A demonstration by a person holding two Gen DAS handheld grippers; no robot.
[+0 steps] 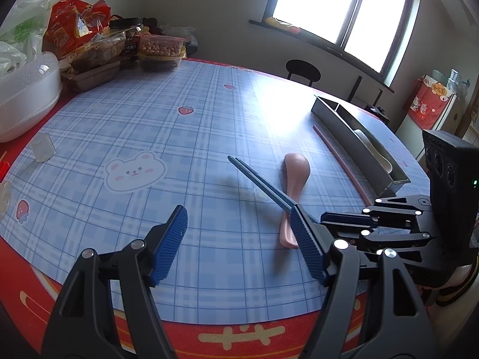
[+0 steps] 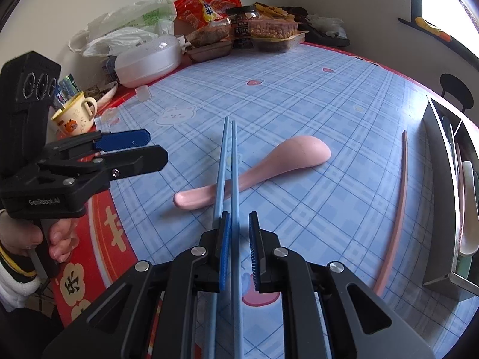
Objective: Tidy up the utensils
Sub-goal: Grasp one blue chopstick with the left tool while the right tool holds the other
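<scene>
Straddling the blue chopsticks [image 2: 229, 164] with the right gripper [image 2: 239, 224], jaws narrowed but not visibly pinching: only the left pad seeming to touch, so grip impossible to confirm. Lying crossed over the pink spoon [image 2: 269, 161] near the table's front edge. Hovering wide open and empty beside them, the left gripper [image 1: 239, 230]. Waiting along the right edge, the metal tray [image 1: 359, 137], a white spoon [image 1: 377, 149] inside and a pink chopstick [image 1: 344, 161] just beside its wall. Risking one stick slipping free, or dragging the spoon, through an uneven pinch.
</scene>
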